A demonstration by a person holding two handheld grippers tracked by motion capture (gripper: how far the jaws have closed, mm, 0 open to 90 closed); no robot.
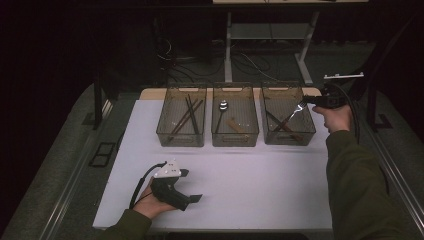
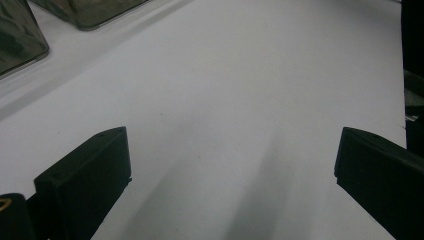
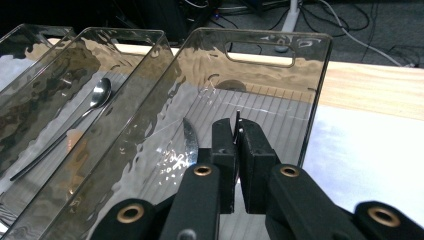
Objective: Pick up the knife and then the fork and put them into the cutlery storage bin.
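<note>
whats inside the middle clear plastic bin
The middle clear plastic bin holds a dark-handled metal spoon and a short brown wooden piece. Ripples in the bin's walls blur anything smaller.

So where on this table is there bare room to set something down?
The white mat is bare from the three bins' front walls to the near edge, right of the left gripper. Crowded: the bins along the far edge, where the right gripper holds a thin metal utensil.
</note>
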